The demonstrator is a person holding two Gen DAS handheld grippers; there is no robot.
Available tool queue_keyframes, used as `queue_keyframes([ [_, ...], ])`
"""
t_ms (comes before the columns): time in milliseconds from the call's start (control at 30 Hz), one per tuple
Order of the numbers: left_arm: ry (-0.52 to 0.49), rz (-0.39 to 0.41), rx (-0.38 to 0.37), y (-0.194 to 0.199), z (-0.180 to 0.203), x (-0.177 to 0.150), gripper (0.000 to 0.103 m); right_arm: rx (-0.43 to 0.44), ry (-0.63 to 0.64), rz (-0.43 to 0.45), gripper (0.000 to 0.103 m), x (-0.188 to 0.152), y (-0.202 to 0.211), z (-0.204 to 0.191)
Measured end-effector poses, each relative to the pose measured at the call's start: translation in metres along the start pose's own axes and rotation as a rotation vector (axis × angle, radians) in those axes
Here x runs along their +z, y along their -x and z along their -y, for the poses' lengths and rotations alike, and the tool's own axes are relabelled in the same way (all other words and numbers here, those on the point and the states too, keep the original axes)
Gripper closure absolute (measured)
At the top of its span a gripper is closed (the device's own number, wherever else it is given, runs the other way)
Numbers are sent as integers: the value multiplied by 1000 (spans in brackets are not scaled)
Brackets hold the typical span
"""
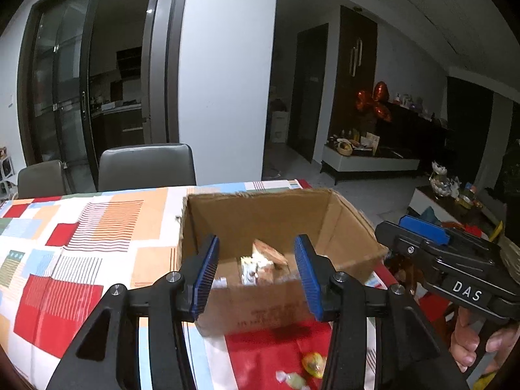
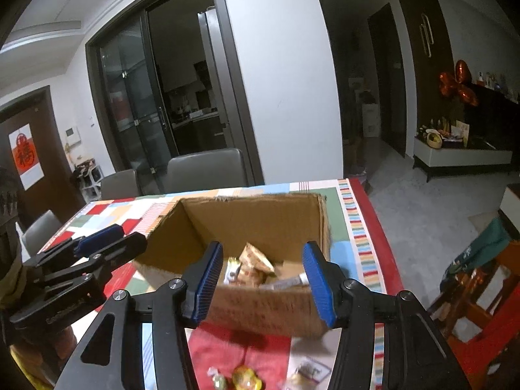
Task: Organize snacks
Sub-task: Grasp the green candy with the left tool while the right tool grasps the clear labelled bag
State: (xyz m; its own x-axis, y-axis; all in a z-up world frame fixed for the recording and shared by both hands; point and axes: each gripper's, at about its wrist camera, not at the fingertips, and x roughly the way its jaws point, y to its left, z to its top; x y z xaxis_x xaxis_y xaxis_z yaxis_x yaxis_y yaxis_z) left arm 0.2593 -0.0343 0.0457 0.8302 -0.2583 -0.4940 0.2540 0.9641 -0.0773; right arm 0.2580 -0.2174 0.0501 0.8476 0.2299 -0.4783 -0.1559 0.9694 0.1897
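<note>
1. Fingers of the left gripper (image 1: pixel 258 279) stand spread wide with nothing between them, and the fingers of the right gripper (image 2: pixel 265 282) are spread the same way, both hanging over the near edge of the cardboard box (image 1: pixel 344 227).
2. Only the left wrist view shows a bare hand (image 1: pixel 471 344) gripping the handle of the right gripper, marked "DAS", at the right of the box.
3. Only the right wrist view shows a flat white packet (image 2: pixel 308 372) on the counter (image 2: pixel 351 224) in front of the box, and a grey tube (image 2: pixel 289 282) lying inside it against the near wall.
4. Both views show a yellow sweet (image 1: pixel 313 364) and a pale wrapped sweet (image 1: pixel 292 379) loose on the red patch of cloth just before the box.
5. Open at the top with ragged edges, the box holds tan and white snack packets (image 1: pixel 266 260) piled on its floor.
6. Two grey chairs (image 1: pixel 146 165) stand at the far side of the counter.
</note>
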Motion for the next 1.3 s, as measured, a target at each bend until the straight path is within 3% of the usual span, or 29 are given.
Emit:
queue_keyframes([
  [333,-18,-21,-8,24,17,-32,57,-12,-33,-16,51,-38,26,9],
  [600,-9,-73,-3,20,25,-59,57,-39,-141,-46,50,-70,21,28],
  [733,-4,-107,4,14,27,-75,57,-75,-152,-59,50,-84,15,35],
  [900,9,-167,5,2,28,-97,57,-69,-192,-117,45,-105,3,44],
  [1300,27,-323,-10,-30,31,-141,57,-73,-218,-237,45,-143,-28,51],
])
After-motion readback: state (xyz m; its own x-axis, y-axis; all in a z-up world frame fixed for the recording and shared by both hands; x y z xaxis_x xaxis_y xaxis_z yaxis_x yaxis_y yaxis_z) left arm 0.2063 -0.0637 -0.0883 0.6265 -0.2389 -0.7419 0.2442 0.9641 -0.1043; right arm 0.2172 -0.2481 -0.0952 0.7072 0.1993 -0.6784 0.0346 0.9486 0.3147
